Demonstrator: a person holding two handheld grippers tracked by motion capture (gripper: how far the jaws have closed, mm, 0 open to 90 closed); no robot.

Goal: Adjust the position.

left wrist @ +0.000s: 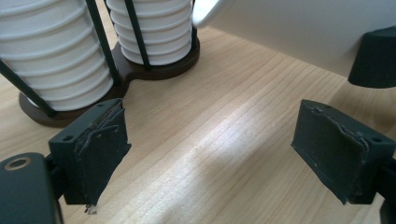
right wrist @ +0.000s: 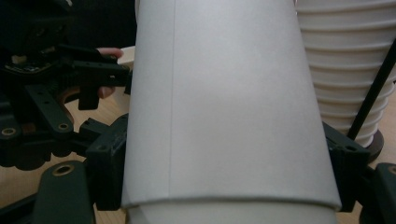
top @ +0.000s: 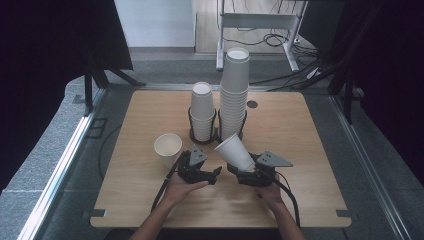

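High view first: a dark cup holder [top: 216, 134] with two rings stands near the middle of the wooden table [top: 310, 150], and I will say where everything is from that holder. Its left ring has a short stack of white cups [top: 202, 111], and its right ring has a much taller stack [top: 234, 90]. Just in front of the holder, the right gripper [top: 248, 172] is clamped on a white paper cup [top: 235, 152]. The cup is tipped over, with its open mouth pointing up and toward the holder and its bottom end between the jaws. Right gripper view shows this cup [right wrist: 224, 107] up close, with a black pad pressing on each side of it, and there looks to be a second cup tucked inside it at the bottom edge. In front of the holder and a bit to the left is the left gripper [top: 216, 174]. Left gripper view shows its jaws spread apart with bare wood between them, so this gripper [left wrist: 210, 144] holds nothing. A single cup [top: 168, 147] stands upright on the table to the left of the holder, close to the left gripper but not touching it.
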